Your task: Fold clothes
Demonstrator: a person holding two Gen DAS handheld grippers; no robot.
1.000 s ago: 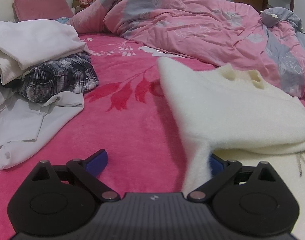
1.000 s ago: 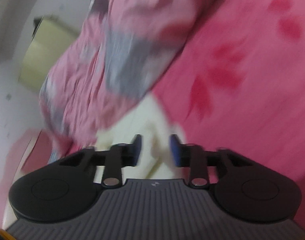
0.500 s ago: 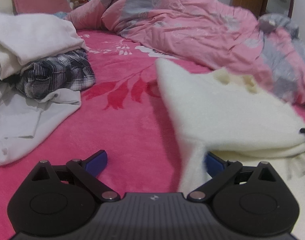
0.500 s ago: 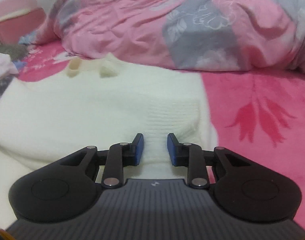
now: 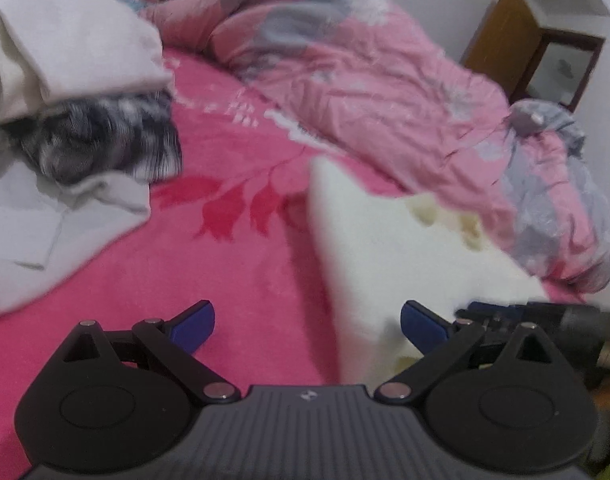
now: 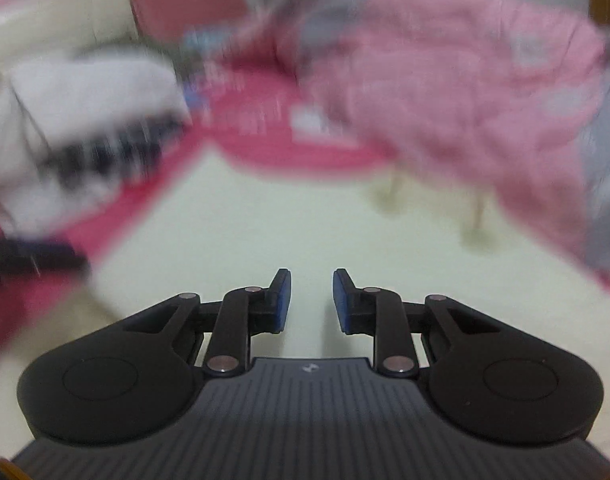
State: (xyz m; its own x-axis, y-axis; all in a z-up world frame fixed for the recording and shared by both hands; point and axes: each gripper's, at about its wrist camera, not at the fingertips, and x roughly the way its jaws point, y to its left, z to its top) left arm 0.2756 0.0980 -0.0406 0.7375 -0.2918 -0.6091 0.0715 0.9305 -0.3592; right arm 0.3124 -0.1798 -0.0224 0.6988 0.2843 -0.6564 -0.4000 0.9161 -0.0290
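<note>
Right now the fluffy cream knitted sweater (image 5: 389, 256) lies flat on the bright pink flowered bedspread (image 5: 241, 264), running from 6 toward 1 o'clock in the left wrist view, with the left gripper (image 5: 307, 320) spread wide at its near edge and the right gripper (image 6: 312, 300) parted narrowly above the knit, neither holding anything. A fold would go best, I judge, if both took matching corners and moved together. No writing is readable.

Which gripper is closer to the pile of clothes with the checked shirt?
Left. The left gripper is over the pink sheet near the clothes pile; the right gripper is farther off, over the cream sweater.
</note>
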